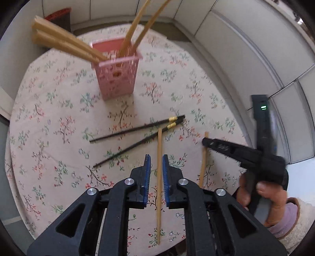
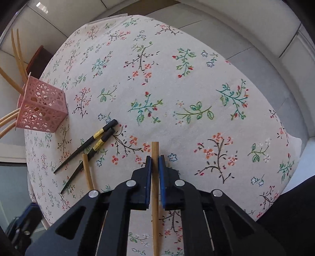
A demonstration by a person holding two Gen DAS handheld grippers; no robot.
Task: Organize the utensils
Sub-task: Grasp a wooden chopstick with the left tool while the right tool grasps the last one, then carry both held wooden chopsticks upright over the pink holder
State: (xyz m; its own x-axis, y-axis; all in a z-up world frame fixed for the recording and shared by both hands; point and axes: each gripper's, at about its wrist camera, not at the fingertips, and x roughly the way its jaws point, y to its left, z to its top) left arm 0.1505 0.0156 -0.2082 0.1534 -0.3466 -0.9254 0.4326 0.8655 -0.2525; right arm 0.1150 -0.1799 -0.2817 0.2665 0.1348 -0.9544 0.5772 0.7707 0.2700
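A pink perforated holder stands on the floral tablecloth with several bamboo chopsticks leaning out of it. Two black chopsticks with gold bands lie crossed on the cloth. My left gripper hovers above a loose bamboo chopstick lying on the table. Its blue pads stand slightly apart and touch nothing. My right gripper points down at the table, shut on another bamboo chopstick near its upper end.
The round table's edge curves close on the right. Pale wall panels surround it, and a dark red chair back stands behind the holder. A person's hand in a lilac sleeve holds the right gripper's handle.
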